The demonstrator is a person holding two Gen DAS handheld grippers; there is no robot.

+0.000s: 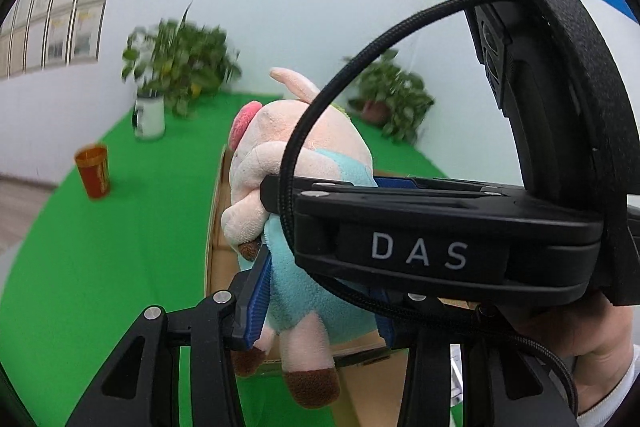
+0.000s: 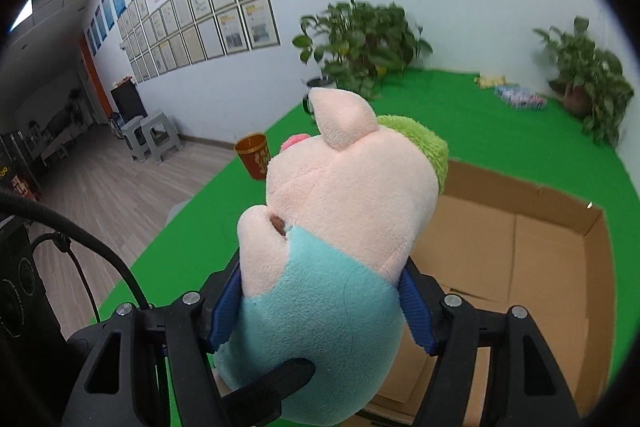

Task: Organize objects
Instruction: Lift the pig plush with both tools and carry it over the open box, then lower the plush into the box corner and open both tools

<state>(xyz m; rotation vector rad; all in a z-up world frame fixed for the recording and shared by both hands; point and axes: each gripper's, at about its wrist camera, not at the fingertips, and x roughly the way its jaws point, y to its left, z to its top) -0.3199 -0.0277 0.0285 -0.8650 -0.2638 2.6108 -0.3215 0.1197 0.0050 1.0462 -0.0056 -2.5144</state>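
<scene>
Holding the plush pig above the open box

Clamping the plush pig (image 2: pixel 320 267) around its turquoise belly, the right gripper (image 2: pixel 320 311) has its blue pads pressed into both flanks, closed as far as the soft body allows. The toy stands roughly upright between the fingers, head away from the gripper and legs hanging back toward it. The left gripper (image 1: pixel 320 303) also has its blue pads on either side of the same pig (image 1: pixel 296 187), apparently pinching the lower body, so both hands seem to share the load. Just beyond and below the right gripper, slightly to its right, lies the open cardboard box (image 2: pixel 520 259) on the green desk (image 2: pixel 500 119). Judging from this, the drop calls for a short forward-and-down move. An orange cup (image 2: pixel 253 155) stands farther off, ahead and to the left.
</scene>
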